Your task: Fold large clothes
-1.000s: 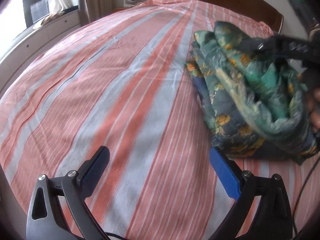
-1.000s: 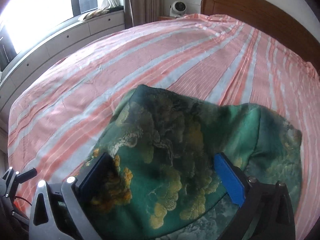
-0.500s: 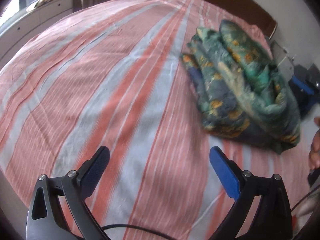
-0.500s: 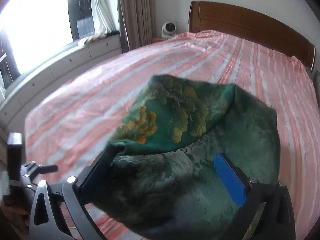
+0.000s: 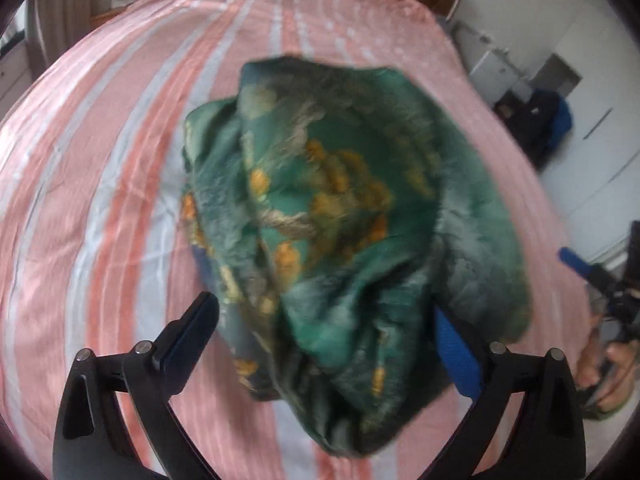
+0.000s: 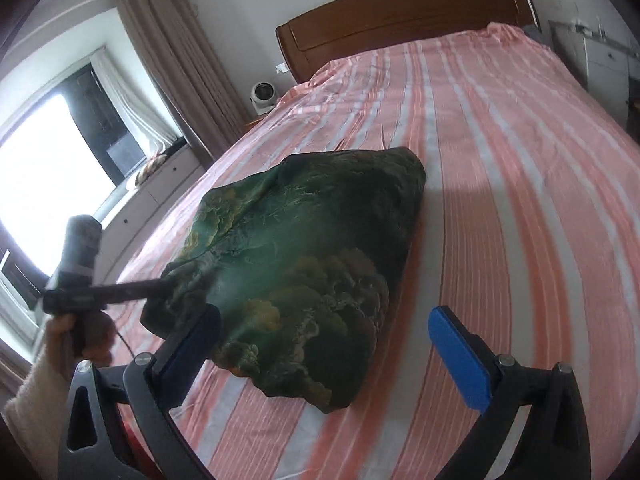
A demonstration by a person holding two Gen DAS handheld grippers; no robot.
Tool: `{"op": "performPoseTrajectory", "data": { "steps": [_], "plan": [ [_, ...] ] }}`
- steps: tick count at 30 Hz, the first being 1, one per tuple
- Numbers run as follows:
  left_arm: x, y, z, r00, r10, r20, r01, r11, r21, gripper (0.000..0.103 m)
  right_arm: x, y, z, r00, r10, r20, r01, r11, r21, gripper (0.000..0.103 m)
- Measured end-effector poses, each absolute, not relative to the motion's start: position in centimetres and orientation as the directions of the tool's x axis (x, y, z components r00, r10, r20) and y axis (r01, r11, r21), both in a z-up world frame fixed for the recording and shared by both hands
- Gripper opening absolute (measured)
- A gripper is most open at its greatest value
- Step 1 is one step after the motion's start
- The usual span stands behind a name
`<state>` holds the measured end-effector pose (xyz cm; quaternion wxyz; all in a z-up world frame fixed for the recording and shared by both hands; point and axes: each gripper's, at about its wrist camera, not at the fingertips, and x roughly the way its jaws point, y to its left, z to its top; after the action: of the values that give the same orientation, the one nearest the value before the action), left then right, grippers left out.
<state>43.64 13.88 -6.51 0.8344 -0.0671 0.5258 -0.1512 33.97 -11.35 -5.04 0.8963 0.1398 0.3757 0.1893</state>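
Note:
A crumpled green garment (image 5: pixel 340 208) with orange and gold print lies bunched on the pink-striped bed (image 5: pixel 120 160). My left gripper (image 5: pixel 324 332) is open, and the near end of the bundle sits between its spread fingers. In the right wrist view the same garment (image 6: pixel 304 264) rests as a mound on the bed (image 6: pixel 500 160). My right gripper (image 6: pixel 324 344) is open just in front of it, its left finger beside the cloth's near edge. The left gripper (image 6: pixel 156 286) reaches the mound's left corner. The right gripper (image 5: pixel 580 268) shows at the far right edge.
A wooden headboard (image 6: pixel 400 12) closes the far end of the bed. A small white fan (image 6: pixel 262 96) stands beside it, and a window bench with drawers (image 6: pixel 160 184) runs along the left. White furniture and a dark bag (image 5: pixel 536 120) stand right of the bed.
My right gripper has let go of the garment and drawn back, leaving it on the bed. My left gripper has swung right, onto the bundle.

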Motion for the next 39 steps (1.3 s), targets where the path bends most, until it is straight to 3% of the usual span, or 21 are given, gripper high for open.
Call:
{"op": "performPoseTrajectory", "data": {
  "steps": [4,10,14,17,19,21,23,24,27,32,39],
  "plan": [
    [45.0,15.5,-10.1,0.341,-0.401,-0.850,0.101,0.915,-0.391,0.103,37.3,-11.6,-8.5,0.539,0.570,-0.621,-0.230,0.808,0.542,0.102],
    [46.5,15.1,-13.2,0.322,-0.436,-0.840,0.103,0.899,-0.427,0.103,42.6,-10.6,-15.0,0.362,0.756,-0.546,-0.207,0.636,0.744,0.103],
    [47.3,15.7,-14.7,0.270,-0.507,-0.818,0.109,0.861,-0.497,0.103,44.9,-9.3,-17.8,0.309,0.781,-0.543,-0.161,0.606,0.779,0.103],
    [48.1,15.8,-15.1,0.235,-0.517,-0.823,0.094,0.855,-0.510,0.103,45.7,-7.9,-17.7,0.309,0.715,-0.627,-0.187,0.692,0.698,0.091],
    [48.2,15.0,-14.7,0.242,-0.471,-0.848,0.095,0.882,-0.462,0.103,45.7,-6.0,-16.6,0.331,0.615,-0.716,-0.245,0.789,0.564,0.084],
    [47.5,13.1,-13.3,0.295,-0.393,-0.871,0.113,0.920,-0.376,0.081,45.1,-3.9,-15.5,0.369,0.516,-0.773,-0.297,0.854,0.428,0.081],
    [46.1,11.4,-11.2,0.377,-0.303,-0.875,0.139,0.953,-0.270,0.066,43.8,-1.7,-14.3,0.437,0.429,-0.791,-0.358,0.889,0.284,0.079],
    [45.3,10.7,-10.3,0.414,-0.276,-0.867,0.149,0.961,-0.235,0.059,43.1,-1.0,-13.8,0.468,0.405,-0.785,-0.381,0.895,0.234,0.077],
    [43.1,9.6,-8.4,0.499,-0.260,-0.827,0.173,0.965,-0.199,0.053,41.0,1.0,-12.2,0.556,0.358,-0.750,-0.429,0.897,0.110,0.075],
    [38.4,9.2,-5.5,0.597,-0.256,-0.760,0.193,0.966,-0.174,0.053,37.2,2.3,-9.5,0.652,0.359,-0.668,-0.472,0.881,0.013,0.073],
    [37.9,8.3,-1.3,0.688,-0.265,-0.675,0.229,0.963,-0.145,0.053,35.7,0.7,-5.6,0.713,0.392,-0.582,-0.479,0.878,0.005,0.073]
  ]
}}
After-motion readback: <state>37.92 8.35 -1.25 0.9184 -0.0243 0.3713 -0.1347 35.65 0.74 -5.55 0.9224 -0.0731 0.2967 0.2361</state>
